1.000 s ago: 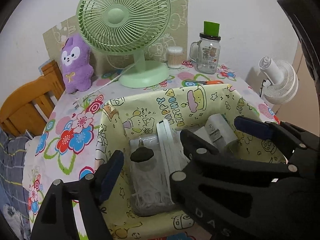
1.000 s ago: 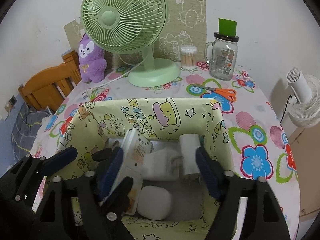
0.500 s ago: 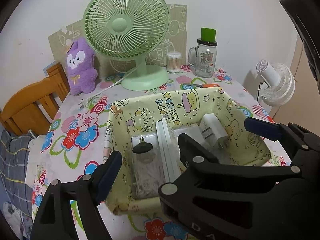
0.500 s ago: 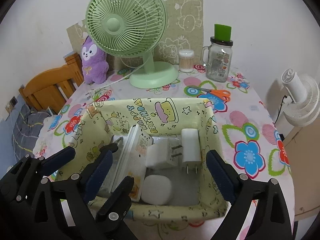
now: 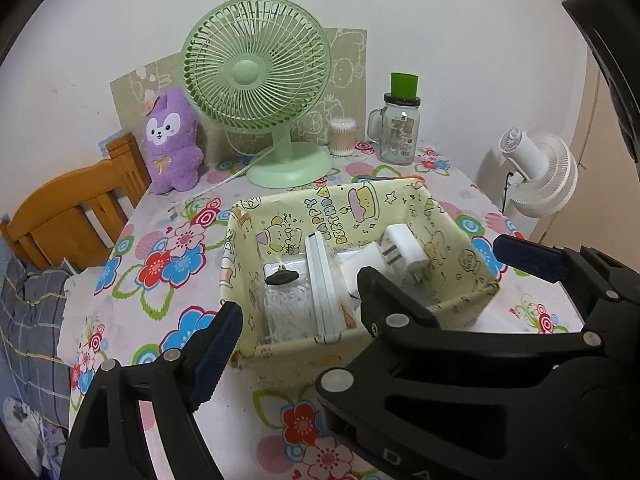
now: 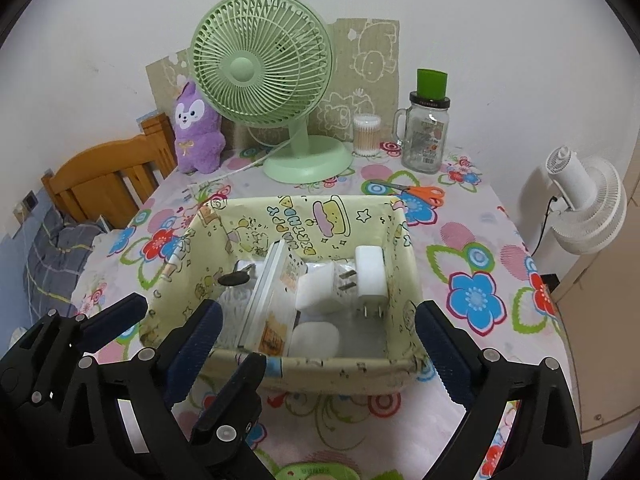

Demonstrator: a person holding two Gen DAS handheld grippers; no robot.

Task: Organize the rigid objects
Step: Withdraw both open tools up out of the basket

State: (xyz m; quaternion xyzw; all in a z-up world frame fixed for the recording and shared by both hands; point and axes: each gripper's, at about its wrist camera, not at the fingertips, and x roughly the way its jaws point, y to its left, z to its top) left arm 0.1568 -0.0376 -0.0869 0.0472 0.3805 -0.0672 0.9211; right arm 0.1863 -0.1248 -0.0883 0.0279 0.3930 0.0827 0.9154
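Observation:
A yellow cartoon-print basket [image 6: 344,376] sits on the floral tablecloth. In it a flat white box [image 6: 276,292] stands on edge. Left of the box lies a clear bag [image 5: 286,308] with a black knob [image 5: 280,279]. To the right of the box are two white plug chargers [image 6: 370,272] and a rounded white piece [image 6: 316,338]. My right gripper [image 6: 318,312] hovers before the basket's near wall, jaws opening, nothing between them. My left gripper [image 5: 320,320] is open beside it on the left, also empty. Its right finger crosses under the right gripper's left finger [image 5: 380,296].
Behind the basket stand a green desk fan [image 6: 260,68], a purple plush [image 6: 196,132], a cotton-swab tub [image 6: 366,134] and a glass jar mug [image 6: 426,136]. Orange scissors [image 6: 424,192] lie at the back right. A wooden chair [image 6: 108,176] is left, a white fan [image 6: 588,208] right.
Both grippers have pulled back and up out of the basket, which now lies farther ahead. The right jaws have spread wider. The objects in the basket have stayed put.

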